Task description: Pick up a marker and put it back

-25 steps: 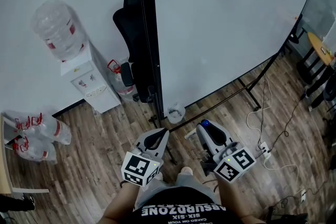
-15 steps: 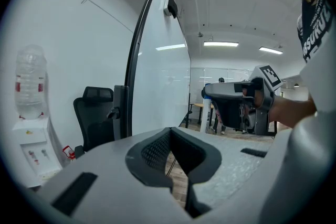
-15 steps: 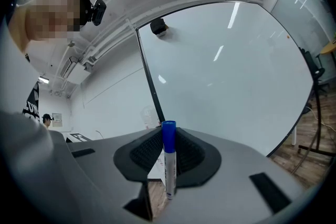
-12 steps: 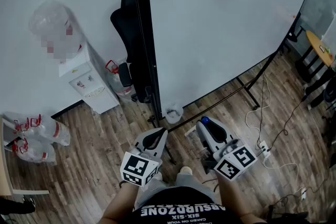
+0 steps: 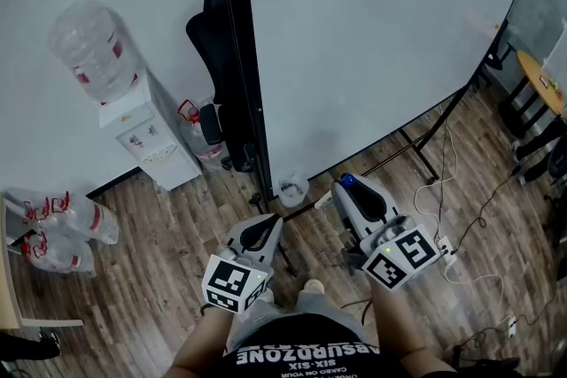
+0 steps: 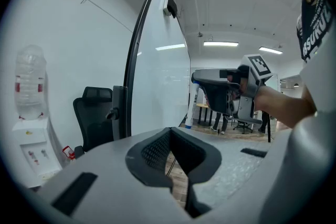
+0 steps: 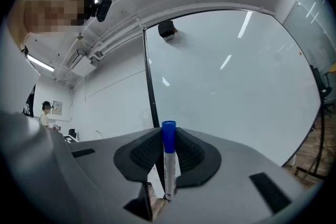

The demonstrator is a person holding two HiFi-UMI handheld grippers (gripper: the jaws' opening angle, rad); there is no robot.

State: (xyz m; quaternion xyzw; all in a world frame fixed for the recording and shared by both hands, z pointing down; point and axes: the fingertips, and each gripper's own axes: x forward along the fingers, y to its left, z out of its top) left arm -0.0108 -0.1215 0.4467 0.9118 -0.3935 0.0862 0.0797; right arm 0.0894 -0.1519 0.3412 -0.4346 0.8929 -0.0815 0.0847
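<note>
We see the whiteboard (image 5: pixel 381 57) filling the upper right, with its black frame edge (image 5: pixel 237 57) running down the centre. Bare wood floor (image 5: pixel 151 261) lies open at lower left. At lower centre, the right gripper (image 5: pixel 347 188) points toward the board, clamped on an upright blue-capped marker (image 7: pixel 168 165). Just left of it, the left gripper (image 5: pixel 262 230) has its jaws together and empty.

Blue-capped white marker (image 5: pixel 347 181) at 4 o'clock: barrel hidden by right gripper (image 5: pixel 345 188); black office chair (image 5: pixel 205 49) at 11 o'clock half behind dark whiteboard frame (image 5: pixel 241 57).
</note>
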